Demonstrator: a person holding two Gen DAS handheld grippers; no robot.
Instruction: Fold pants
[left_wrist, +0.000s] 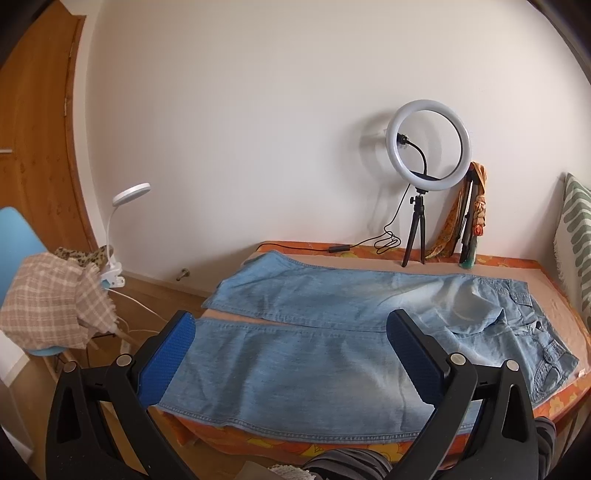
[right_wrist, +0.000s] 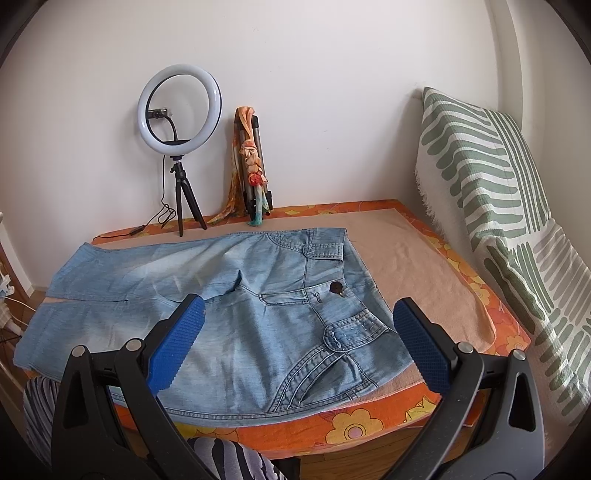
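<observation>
a: where are the pants?

b: the pants (left_wrist: 332, 332) lie flat and unfolded on the table (right_wrist: 373, 424), legs to my left, waist to my right, over a beige cloth (right_wrist: 417, 266).

a: and your grippers?

b: my left gripper (left_wrist: 291, 328) hovers above the near leg, jaws spread wide, empty. my right gripper (right_wrist: 299, 314) hangs over the waist pocket, just as wide, gripping nothing.

a: anything behind?

b: a ring light (right_wrist: 180, 109) stands by the wall.

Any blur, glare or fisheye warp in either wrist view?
Left wrist: sharp, heavy barrel warp bending the door, dark corner vignette, ring light casting a soft wall shadow. Right wrist: sharp too, even daylight, no glare on the jeans, table edge bowed.
</observation>
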